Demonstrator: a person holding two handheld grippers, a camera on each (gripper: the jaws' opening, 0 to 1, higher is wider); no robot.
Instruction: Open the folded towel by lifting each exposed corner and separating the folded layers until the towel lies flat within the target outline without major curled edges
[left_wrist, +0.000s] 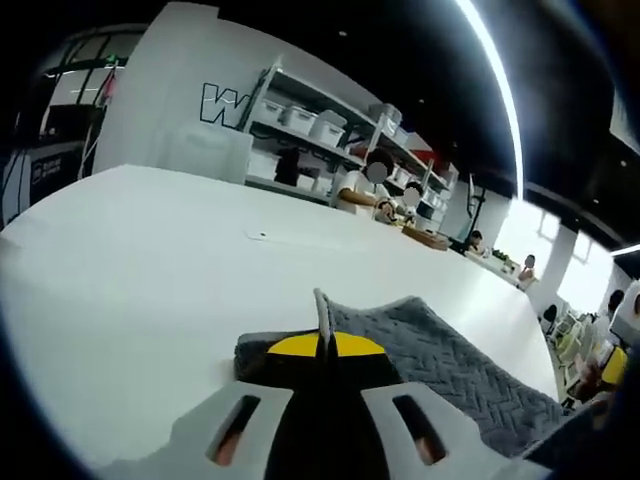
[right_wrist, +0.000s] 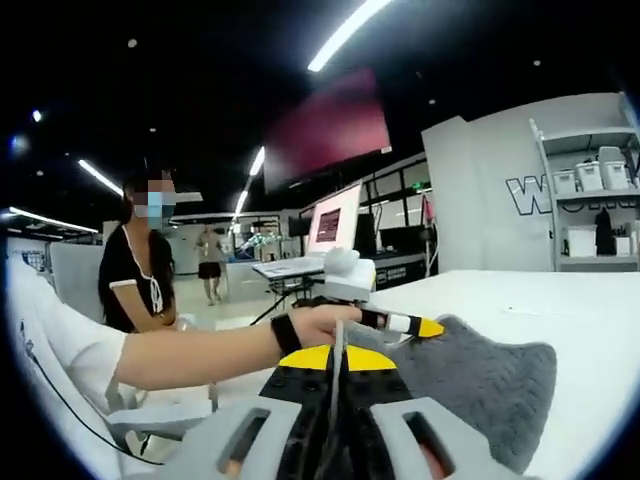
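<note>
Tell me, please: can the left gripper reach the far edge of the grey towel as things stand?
Probably yes. The left gripper, shut on a towel fold, has only bare white table beyond.

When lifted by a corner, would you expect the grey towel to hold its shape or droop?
Likely droop: the towel is soft quilted cloth with its edge pinched thin in the left tongs. Probably light. Its textured weave should grip, not slip.

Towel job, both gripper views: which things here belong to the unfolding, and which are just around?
Job:
- grey towel, on the white table
- left gripper, jaws closed on a towel edge
- right gripper, jaws closed on thin towel fabric

Just around:
- shelves with bins
- monitor
- small scrap on table
</note>
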